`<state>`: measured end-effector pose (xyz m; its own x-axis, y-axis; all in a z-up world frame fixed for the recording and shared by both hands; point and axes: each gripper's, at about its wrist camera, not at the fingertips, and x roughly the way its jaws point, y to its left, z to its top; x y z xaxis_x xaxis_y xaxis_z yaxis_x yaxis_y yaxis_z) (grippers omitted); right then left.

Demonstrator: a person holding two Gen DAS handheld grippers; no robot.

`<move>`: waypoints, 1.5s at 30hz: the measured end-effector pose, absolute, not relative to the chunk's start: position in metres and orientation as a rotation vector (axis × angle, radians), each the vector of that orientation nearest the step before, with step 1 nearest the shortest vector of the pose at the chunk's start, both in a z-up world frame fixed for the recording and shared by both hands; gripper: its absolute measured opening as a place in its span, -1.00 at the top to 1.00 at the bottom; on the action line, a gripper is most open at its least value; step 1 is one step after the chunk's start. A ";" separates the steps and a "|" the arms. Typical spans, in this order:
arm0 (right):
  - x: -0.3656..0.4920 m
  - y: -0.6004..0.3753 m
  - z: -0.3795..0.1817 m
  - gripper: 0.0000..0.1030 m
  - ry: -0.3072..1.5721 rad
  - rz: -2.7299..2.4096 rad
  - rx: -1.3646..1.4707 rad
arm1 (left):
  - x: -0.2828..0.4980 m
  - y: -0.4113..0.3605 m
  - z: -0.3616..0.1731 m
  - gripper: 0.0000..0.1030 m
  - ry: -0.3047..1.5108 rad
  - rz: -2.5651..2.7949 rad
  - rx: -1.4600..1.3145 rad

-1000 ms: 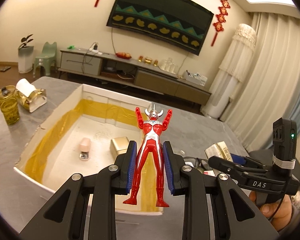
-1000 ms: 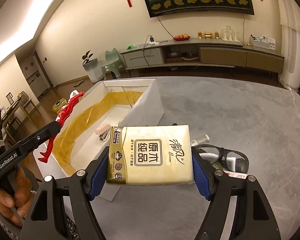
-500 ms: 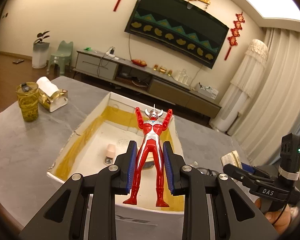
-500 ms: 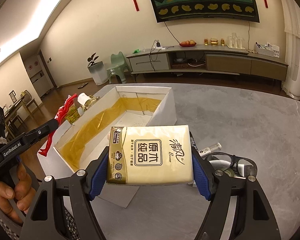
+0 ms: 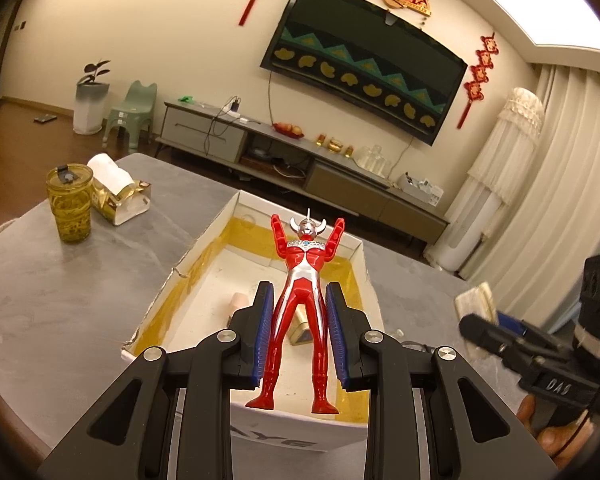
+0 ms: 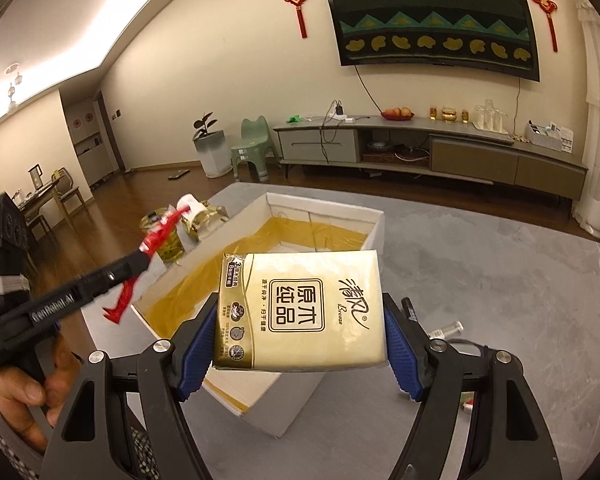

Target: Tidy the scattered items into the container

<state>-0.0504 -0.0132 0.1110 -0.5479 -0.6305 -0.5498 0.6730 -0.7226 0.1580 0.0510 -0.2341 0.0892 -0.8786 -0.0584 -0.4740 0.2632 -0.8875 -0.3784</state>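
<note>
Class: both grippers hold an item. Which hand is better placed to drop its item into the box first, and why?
Probably the left. The left gripper holds the red figure directly above the open box, while the right gripper holds its tissue pack over the box's near corner.

L gripper [image 5: 299,312] clamped on red figure [image 5: 300,300], angled down over box [image 5: 172,292]. R gripper [image 6: 300,320] pinching tissue pack [image 6: 300,308] near box's corner.
</note>
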 end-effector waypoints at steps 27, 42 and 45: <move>-0.136 -0.083 0.143 -0.46 0.137 -2.082 0.780 | -0.049 -0.260 0.083 0.46 0.306 -2.661 0.993; -0.170 -0.111 0.111 -0.46 0.315 -2.025 0.842 | -0.064 -0.255 0.056 0.46 0.203 -2.553 1.095; -0.175 -0.113 0.106 -0.46 0.308 -2.022 0.870 | -0.069 -0.248 0.052 0.46 0.179 -2.543 1.120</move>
<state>-0.1749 -0.1130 0.1065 -0.3609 -0.6360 -0.6821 0.8102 -0.5760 0.1084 -0.0694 -0.2482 0.0522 -0.6235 -0.2691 -0.7341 0.3692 -0.9290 0.0269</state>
